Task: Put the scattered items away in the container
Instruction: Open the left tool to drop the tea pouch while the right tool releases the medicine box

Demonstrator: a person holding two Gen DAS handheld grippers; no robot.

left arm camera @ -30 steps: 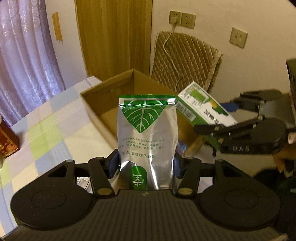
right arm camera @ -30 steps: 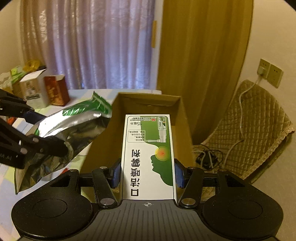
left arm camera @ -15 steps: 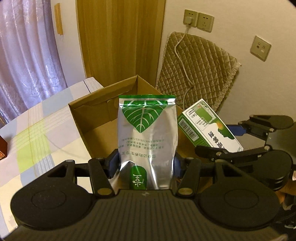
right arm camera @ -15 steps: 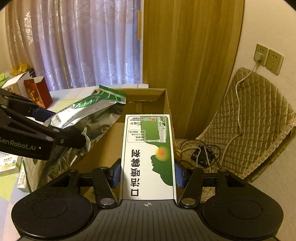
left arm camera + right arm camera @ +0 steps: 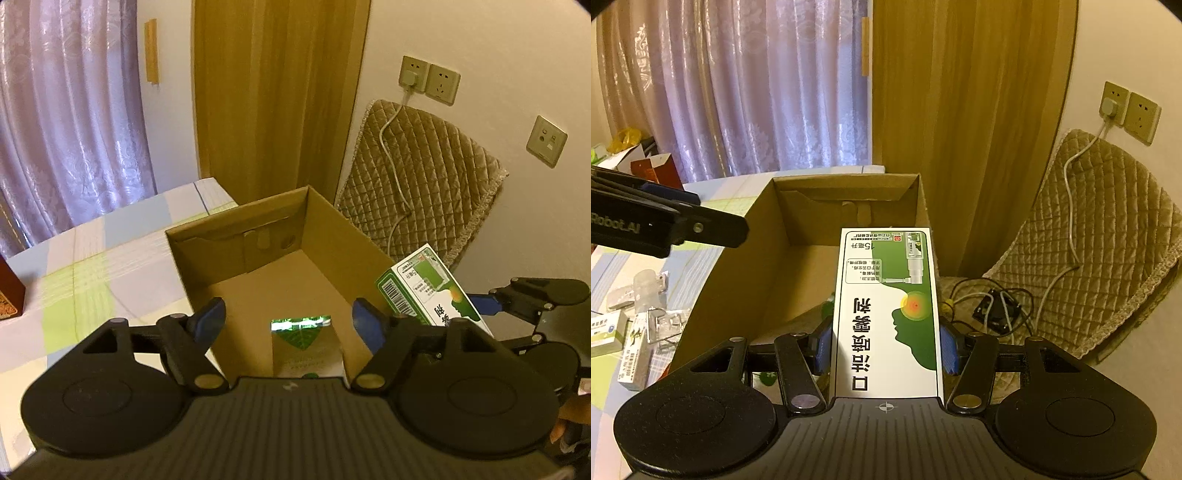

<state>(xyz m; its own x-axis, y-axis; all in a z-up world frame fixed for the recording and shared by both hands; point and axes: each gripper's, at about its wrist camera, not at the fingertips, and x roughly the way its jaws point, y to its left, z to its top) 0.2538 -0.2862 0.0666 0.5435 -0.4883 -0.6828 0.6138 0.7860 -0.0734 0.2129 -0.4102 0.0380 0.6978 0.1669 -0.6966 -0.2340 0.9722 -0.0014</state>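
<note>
1. Lying inside the cardboard box (image 5: 332,240), the silver foil pouch (image 5: 306,349) shows a green leaf print and rests on the box floor.
2. Left gripper (image 5: 290,319) hangs above it, jaws spread wide, touching nothing.
3. Right gripper (image 5: 884,345) clamps a green-and-white spray box (image 5: 886,314) over the box's near edge.
4. Small medicine boxes (image 5: 605,332) sit on the checked tablecloth (image 5: 92,258).

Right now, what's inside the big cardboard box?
A silver pouch with a green leaf sits inside the cardboard box, on its floor. The left gripper hangs open above it. The gripper's body hides the pouch's lower part and the box's near end.
</note>
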